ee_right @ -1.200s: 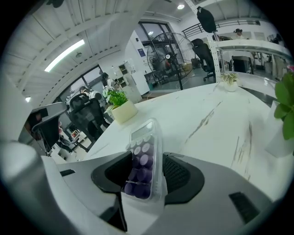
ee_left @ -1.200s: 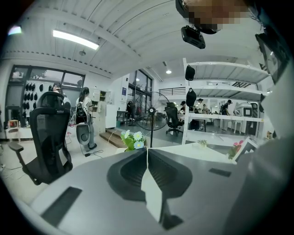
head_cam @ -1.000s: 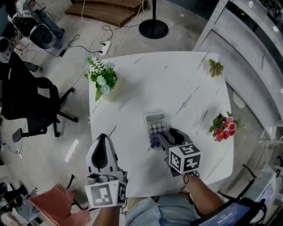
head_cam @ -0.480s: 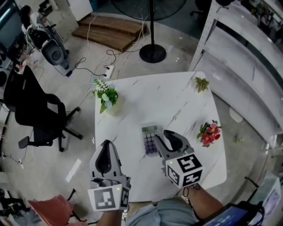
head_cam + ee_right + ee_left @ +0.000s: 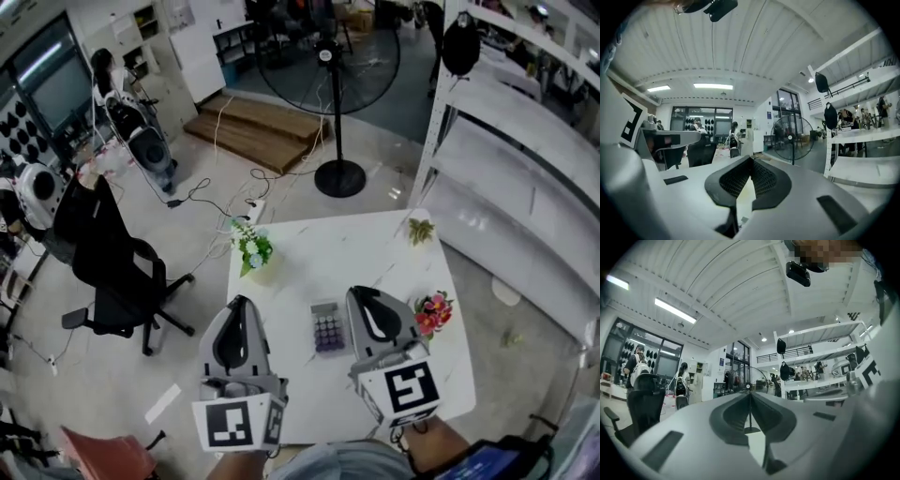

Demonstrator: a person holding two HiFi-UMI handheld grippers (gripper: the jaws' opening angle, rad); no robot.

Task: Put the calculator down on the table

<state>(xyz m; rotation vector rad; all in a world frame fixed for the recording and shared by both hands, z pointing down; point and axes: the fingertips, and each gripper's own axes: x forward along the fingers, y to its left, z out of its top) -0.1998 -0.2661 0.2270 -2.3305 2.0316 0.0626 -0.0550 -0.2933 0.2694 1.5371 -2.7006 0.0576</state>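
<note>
Lifted off the calculator (image 5: pixel 327 330), right gripper (image 5: pixel 366 296) has closed empty.

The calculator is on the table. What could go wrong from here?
The left tongs and right tongs, both shut, hang either side of the calculator; lowering them carelessly could knock it.
The pink flowers stand near the table edge beside the right tongs; a sideways swing might tip them off.

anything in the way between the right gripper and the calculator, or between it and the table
Nothing visible. The calculator already lies flat on the table, bare top around it. The right gripper, shut and empty, has only open space between it and the calculator.
</note>
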